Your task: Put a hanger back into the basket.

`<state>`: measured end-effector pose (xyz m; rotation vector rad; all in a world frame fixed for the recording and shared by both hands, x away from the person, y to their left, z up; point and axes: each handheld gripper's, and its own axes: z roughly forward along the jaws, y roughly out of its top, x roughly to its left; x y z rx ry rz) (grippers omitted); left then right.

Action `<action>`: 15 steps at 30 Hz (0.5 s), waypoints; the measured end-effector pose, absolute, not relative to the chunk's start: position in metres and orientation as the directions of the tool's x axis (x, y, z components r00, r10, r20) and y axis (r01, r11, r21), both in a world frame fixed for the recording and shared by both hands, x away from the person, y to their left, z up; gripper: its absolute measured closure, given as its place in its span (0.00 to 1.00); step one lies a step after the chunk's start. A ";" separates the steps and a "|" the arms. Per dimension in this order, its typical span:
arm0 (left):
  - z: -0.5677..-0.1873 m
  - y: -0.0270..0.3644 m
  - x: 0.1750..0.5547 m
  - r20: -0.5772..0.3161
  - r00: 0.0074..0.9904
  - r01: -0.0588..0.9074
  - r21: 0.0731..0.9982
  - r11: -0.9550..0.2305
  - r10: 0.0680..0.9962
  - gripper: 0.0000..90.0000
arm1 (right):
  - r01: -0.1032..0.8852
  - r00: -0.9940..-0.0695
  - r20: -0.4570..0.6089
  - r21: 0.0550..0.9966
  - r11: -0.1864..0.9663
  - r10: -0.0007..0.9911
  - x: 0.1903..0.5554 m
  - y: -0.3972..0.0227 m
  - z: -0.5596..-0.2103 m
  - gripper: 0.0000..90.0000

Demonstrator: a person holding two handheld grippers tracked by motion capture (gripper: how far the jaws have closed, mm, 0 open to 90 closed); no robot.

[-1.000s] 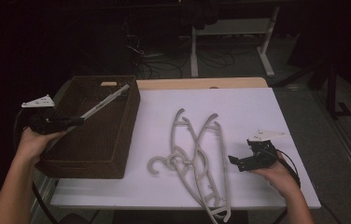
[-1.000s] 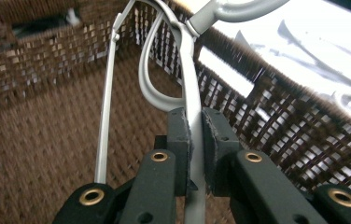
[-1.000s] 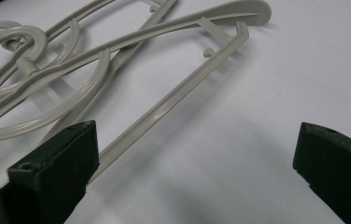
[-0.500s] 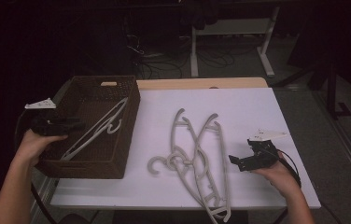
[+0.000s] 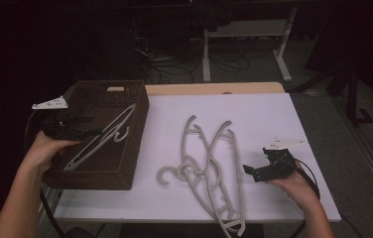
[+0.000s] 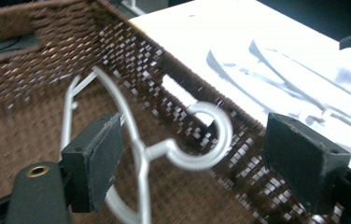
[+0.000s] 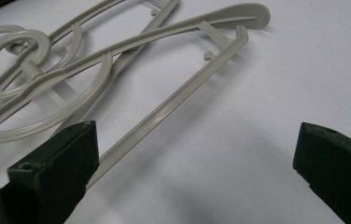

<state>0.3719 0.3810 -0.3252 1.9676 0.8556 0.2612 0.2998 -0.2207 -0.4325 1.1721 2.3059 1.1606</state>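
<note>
Left gripper [image 6: 192, 172]: jaws just opened, let go of the pale plastic hanger [image 6: 131, 140] (lying in the brown woven basket [image 5: 140, 124]).
Right gripper [image 7: 197, 172]: wide open, holding nothing, beside the pile of grey hangers [image 7: 117, 60].

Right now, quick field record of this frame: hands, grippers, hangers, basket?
work in hand: moving hangers from the table into the basket
left gripper: over the basket, jaws just been opening, pads clear of the hanger
hanger in basket: lying inside, hook between the left gripper's open jaws
basket: brown woven, at the table's left edge
right gripper: open, low over the table, nothing between the jaws
hangers on table: overlapping pile on the white top, beside the right gripper
table: white top
</note>
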 end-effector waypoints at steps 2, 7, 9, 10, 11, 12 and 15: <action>-0.323 0.374 0.372 -0.162 0.742 0.456 0.834 -0.311 0.651 0.20 | 0.533 -0.620 0.086 0.776 0.338 0.780 0.300 -0.221 -0.432 0.00; -0.316 0.352 0.372 -0.172 0.771 0.439 0.841 -0.316 0.613 0.16 | 0.532 -0.614 0.099 0.785 0.317 0.783 0.302 -0.220 -0.427 0.00; -0.314 0.343 0.372 -0.176 0.783 0.428 0.848 -0.311 0.596 0.15 | 0.530 -0.614 0.099 0.787 0.316 0.783 0.302 -0.220 -0.427 0.00; -0.312 0.337 0.372 -0.179 0.791 0.421 0.852 -0.310 0.584 0.15 | 0.525 -0.618 0.097 0.790 0.318 0.780 0.303 -0.219 -0.425 0.00; -0.311 0.331 0.372 -0.178 0.800 0.413 0.856 -0.311 0.573 0.14 | 0.523 -0.622 0.097 0.790 0.320 0.777 0.302 -0.218 -0.425 0.00; -0.310 0.325 0.371 -0.178 0.806 0.407 0.859 -0.311 0.564 0.14 | 0.523 -0.625 0.098 0.790 0.321 0.775 0.302 -0.217 -0.425 0.00; -0.307 0.305 0.369 -0.178 0.826 0.392 0.863 -0.318 0.535 0.10 | 0.521 -0.633 0.100 0.788 0.327 0.768 0.300 -0.216 -0.426 0.00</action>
